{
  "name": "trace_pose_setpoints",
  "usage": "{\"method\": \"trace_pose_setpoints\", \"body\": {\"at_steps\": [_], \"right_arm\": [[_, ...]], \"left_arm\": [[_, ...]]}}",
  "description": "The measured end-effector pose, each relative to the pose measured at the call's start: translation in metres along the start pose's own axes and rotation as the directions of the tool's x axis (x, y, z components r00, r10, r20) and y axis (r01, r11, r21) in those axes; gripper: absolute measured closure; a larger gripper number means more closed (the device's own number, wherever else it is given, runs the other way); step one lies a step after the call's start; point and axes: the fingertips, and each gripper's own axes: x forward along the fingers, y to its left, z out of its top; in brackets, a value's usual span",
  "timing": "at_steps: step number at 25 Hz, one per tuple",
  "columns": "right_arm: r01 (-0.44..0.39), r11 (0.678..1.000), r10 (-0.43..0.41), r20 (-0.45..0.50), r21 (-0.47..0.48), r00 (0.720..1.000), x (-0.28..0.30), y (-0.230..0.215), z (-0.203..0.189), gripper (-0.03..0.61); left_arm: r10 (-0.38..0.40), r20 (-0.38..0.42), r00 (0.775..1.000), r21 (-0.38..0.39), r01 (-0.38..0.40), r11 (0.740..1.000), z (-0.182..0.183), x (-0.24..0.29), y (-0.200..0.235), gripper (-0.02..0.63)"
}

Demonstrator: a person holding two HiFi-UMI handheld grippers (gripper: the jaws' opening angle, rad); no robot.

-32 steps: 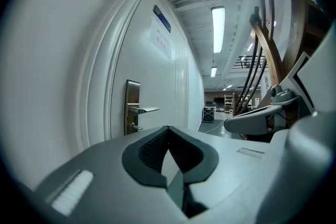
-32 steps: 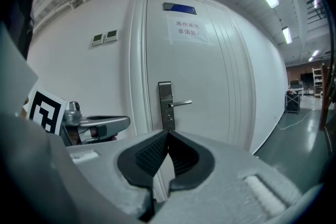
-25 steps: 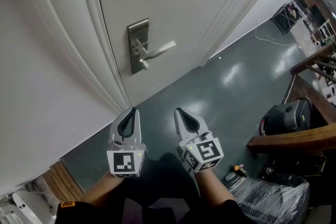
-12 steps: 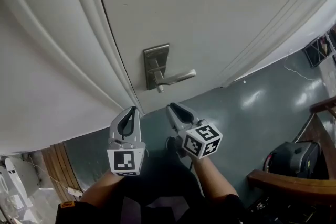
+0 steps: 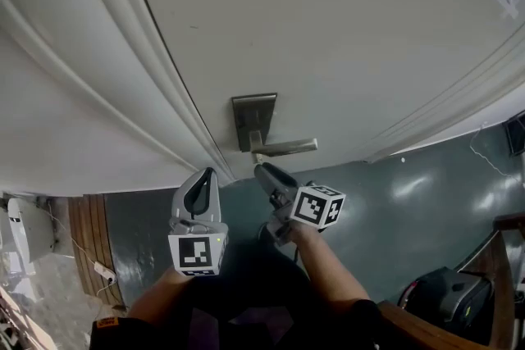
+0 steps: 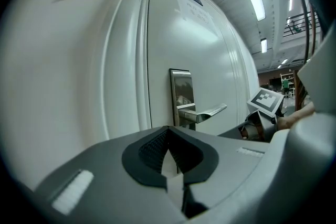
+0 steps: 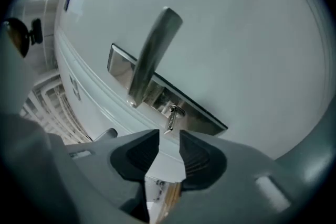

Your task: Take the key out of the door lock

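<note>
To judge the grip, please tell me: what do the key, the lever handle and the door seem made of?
The key looks like bare silvery metal; the alloy cannot be told. The lever handle seems satin metal, grey with a soft lengthwise sheen. The door is painted white, smooth, slightly glossy; what lies beneath the paint does not show.

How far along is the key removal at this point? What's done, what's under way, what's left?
Done: nothing yet. The key sits in the lock plate, below the lever handle. In hand: the right gripper has just been opening its jaws, which are empty, and is lined up short of the key. The left gripper hangs back, shut and empty. Left: close on the key and pull it out.
</note>
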Motion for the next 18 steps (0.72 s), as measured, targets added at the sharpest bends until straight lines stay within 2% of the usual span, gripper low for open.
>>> {"method": "trace_pose_setpoints", "body": {"at_steps": [3, 8, 16, 18], "right_arm": [[-0.090, 0.987, 0.092, -0.007, 0.130, 0.996, 0.009, -0.001, -0.001, 0.468], [-0.171, 0.955, 0.173, 0.013, 0.244, 0.985, 0.020, 0.001, 0.001, 0.468], [-0.247, 0.919, 0.242, 0.057, 0.308, 0.969, 0.029, 0.008, 0.012, 0.474], [-0.254, 0.914, 0.246, 0.066, 0.316, 0.967, 0.031, 0.008, 0.015, 0.494]], "left_arm": [[0.037, -0.006, 0.999, -0.001, -0.037, 0.999, -0.001, 0.000, 0.003, 0.596], [0.072, -0.017, 0.997, -0.014, -0.072, 0.997, -0.001, 0.001, 0.008, 0.596], [0.077, -0.034, 0.996, -0.024, -0.078, 0.997, -0.005, 0.001, 0.009, 0.596], [0.081, -0.032, 0.996, -0.018, -0.082, 0.996, -0.005, 0.000, 0.012, 0.596]]}}
